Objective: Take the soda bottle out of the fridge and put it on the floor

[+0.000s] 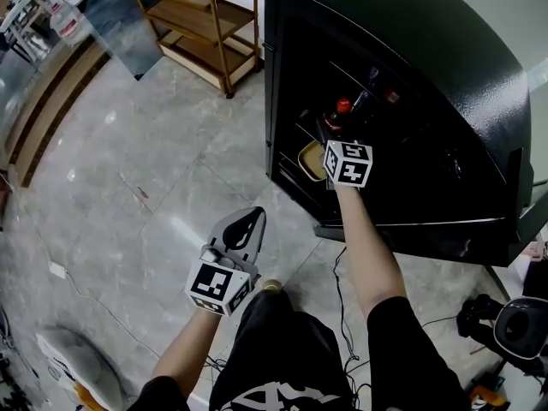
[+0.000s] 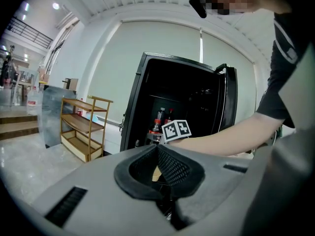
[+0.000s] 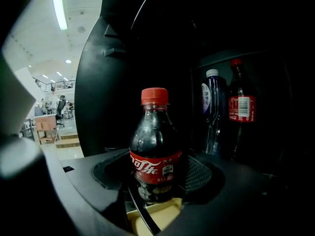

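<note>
Right claw (image 3: 156,181) wide around soda bottle (image 3: 155,141) inside fridge (image 1: 445,67); left claw (image 2: 157,151) tips together, empty.

soda bottle (image 1: 340,116) lower half hidden behind right hand-held gripper (image 1: 336,138), wooden shelf (image 1: 199,17) cropped

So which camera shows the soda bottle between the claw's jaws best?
The right gripper view: the soda bottle fills the middle, label visible, standing inside the open right claw. The head view catches little beyond its red cap; the left gripper view shows it small and distant.
</note>
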